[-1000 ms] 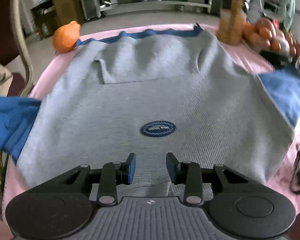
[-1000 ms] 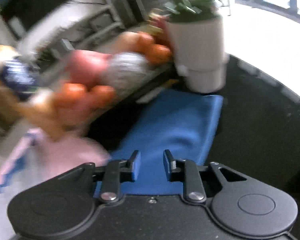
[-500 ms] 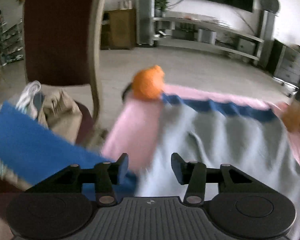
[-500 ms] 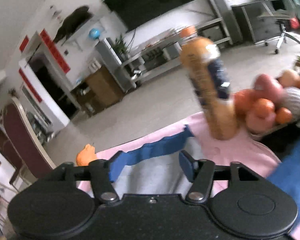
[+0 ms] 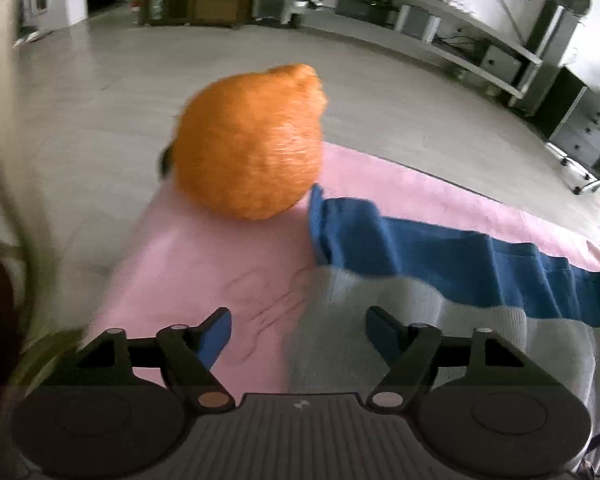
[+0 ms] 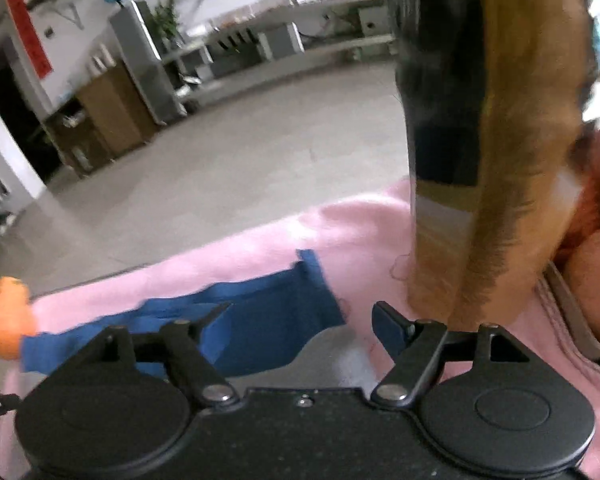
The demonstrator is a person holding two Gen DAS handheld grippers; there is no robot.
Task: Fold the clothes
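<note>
Swung away from the sweater's middle to its far blue hem (image 5: 440, 248). Left gripper (image 5: 298, 330) released, jaws just widened over the grey sweater (image 5: 380, 320) corner beside the orange fruit (image 5: 252, 144). Right gripper (image 6: 300, 322) released, just widened, near the bottle (image 6: 496, 140) on pink cloth (image 6: 260, 252).

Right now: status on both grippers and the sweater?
Left gripper, right gripper: jaws open, just widened, empty. Sweater flat on pink cloth. Orange ball, bottle close by.

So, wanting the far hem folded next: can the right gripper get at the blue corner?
Probably yes: the right gripper has open, empty jaws right at the blue hem corner; the bottle stands clear to one side.
</note>
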